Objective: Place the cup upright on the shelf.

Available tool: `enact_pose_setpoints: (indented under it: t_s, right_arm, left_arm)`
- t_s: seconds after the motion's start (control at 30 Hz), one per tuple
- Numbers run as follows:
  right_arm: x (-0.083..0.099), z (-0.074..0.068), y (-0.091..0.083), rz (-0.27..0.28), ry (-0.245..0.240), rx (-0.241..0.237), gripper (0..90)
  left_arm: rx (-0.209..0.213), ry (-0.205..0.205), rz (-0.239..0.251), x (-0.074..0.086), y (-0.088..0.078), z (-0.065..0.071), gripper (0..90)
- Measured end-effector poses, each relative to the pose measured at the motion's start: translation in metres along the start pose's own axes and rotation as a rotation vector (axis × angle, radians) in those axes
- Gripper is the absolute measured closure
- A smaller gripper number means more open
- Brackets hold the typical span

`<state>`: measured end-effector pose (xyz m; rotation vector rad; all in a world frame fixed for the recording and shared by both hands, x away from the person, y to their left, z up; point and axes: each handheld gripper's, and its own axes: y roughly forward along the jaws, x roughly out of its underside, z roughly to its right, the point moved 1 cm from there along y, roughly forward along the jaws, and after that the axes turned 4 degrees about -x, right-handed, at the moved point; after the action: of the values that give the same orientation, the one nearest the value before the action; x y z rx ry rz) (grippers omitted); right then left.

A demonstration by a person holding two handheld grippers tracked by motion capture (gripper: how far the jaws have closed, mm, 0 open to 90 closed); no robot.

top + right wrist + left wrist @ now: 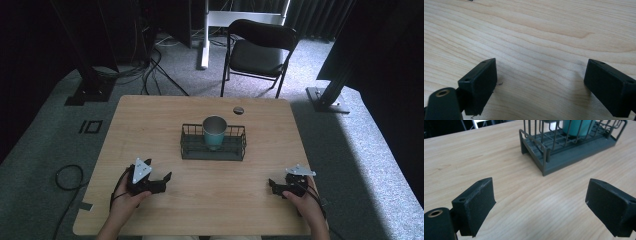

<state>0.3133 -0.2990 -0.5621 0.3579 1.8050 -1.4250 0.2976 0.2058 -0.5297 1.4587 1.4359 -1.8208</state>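
Observation:
A teal cup (214, 132) stands upright inside a dark wire basket (190, 148) at the middle of the wooden table (150, 115). My left gripper (164, 181) rests near the table's front left, open, with bare wood between its jaws. In the left gripper view the basket (554, 157) lies ahead and to the right with the cup (577, 127) in it, and the left gripper (540, 202) is well short of it. My right gripper (273, 186) sits at the front right, open and holding nothing. The right gripper (540, 83) hangs over plain wood grain.
A small dark round disc (238, 110) lies near the table's far edge. Beyond the table stands a black chair (260, 50). Cables (67, 177) run over the grey carpet at the left, and black stand bases (327, 97) sit at both far corners.

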Motion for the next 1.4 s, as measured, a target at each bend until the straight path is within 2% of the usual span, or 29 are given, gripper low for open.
enact_pose_setpoints:
  t_s: [0.07,0.23,0.3,0.47,0.53,0.6,0.7,0.77,0.87,0.93,1.1,1.17,1.23,1.27,1.37,1.4]
  right_arm:
    - [0.000,0.000,0.000,0.001,-0.001,0.000,10.9]
    - [0.000,0.000,0.000,0.000,0.000,0.000,10.9]
    - [0.000,0.000,0.000,0.000,0.000,0.000,10.9]
    - [0.000,0.000,0.000,0.000,0.000,0.000,10.9]
    - [0.000,0.000,0.000,0.000,0.000,0.000,10.9]
    - [0.000,0.000,0.000,0.000,0.001,0.000,10.9]
    - [0.000,0.000,0.000,0.000,0.001,0.000,10.9]
    - [0.000,0.000,0.000,0.000,0.001,0.000,10.9]
    - [0.000,0.000,0.000,0.000,0.000,0.000,10.9]
    - [0.000,0.000,0.000,0.000,0.001,0.000,10.9]
    - [0.000,0.000,0.000,0.000,0.000,0.000,10.9]
    - [0.000,0.000,0.000,0.000,0.000,0.000,10.9]
    - [0.000,0.000,0.000,0.000,0.000,0.000,10.9]
    - [0.000,0.000,0.000,0.000,0.001,-0.001,10.9]
    - [0.000,0.000,0.000,0.000,0.000,0.000,10.9]
    - [0.000,0.000,0.000,0.000,0.000,0.000,10.9]
  left_arm:
    - [-0.006,0.008,-0.004,0.004,-0.003,-0.004,9.2]
    - [-0.015,-0.018,-0.017,0.015,-0.011,-0.018,9.2]
    - [-0.011,-0.010,-0.035,0.020,-0.013,-0.022,9.2]
    - [0.000,-0.018,-0.064,0.031,-0.017,-0.032,9.2]
    - [-0.015,-0.012,-0.061,0.035,-0.018,-0.034,9.2]
    - [-0.035,-0.032,-0.073,0.039,-0.021,-0.038,9.2]
    - [-0.055,-0.032,-0.090,0.040,-0.024,-0.040,9.2]
    - [-0.063,-0.041,-0.115,0.042,-0.026,-0.043,9.2]
    - [-0.095,-0.054,-0.183,0.047,-0.029,-0.048,9.2]
    - [-0.103,-0.080,-0.209,0.048,-0.030,-0.051,9.2]
    - [-0.163,-0.126,-0.270,0.051,-0.029,-0.055,9.2]
    - [-0.171,-0.145,-0.295,0.052,-0.028,-0.056,9.2]
    - [-0.177,-0.162,-0.306,0.052,-0.028,-0.057,9.3]
    - [-0.194,-0.174,-0.320,0.052,-0.027,-0.059,9.2]
    - [-0.210,-0.184,-0.323,0.052,-0.027,-0.059,9.2]
    - [-0.229,-0.187,-0.327,0.052,-0.027,-0.059,9.3]
